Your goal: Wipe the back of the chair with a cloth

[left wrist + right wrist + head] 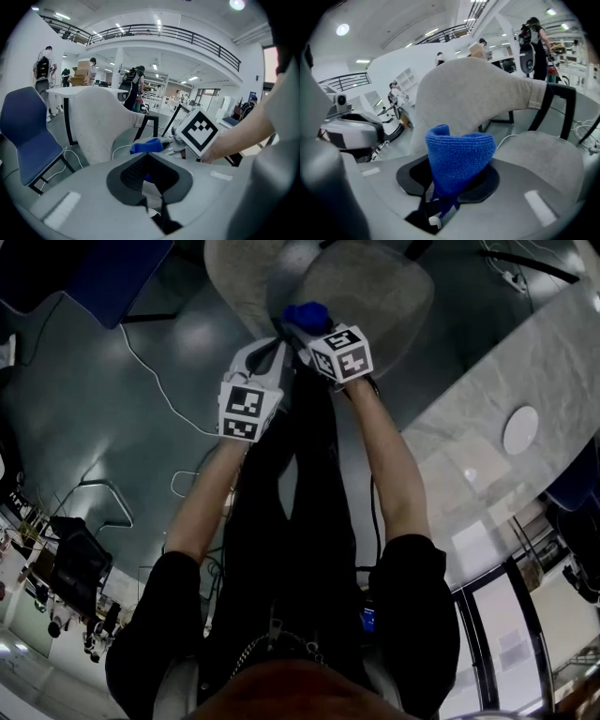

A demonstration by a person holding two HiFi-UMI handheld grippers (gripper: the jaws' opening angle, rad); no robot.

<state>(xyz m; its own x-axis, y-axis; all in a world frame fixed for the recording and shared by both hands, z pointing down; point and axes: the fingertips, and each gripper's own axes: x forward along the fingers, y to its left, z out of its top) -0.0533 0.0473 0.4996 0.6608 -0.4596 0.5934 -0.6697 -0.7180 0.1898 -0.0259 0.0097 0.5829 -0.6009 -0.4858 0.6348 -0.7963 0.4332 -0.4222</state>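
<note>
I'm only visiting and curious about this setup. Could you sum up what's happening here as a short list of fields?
Setting: person standing over a grey chair
Cloth holder: right gripper, shut on blue cloth
Other tool: left gripper, shut, empty
Cloth place: near the chair back, contact unclear

Blue chair [26, 131] stands left, on dark legs. White cable [155, 381] trails across the grey floor [84, 409]. Marble-pattern tabletop [525, 362] at right carries a white disc [520, 429]. Background: people [44, 63] near a white table [65, 91], and a railed balcony [178, 33] above.
</note>
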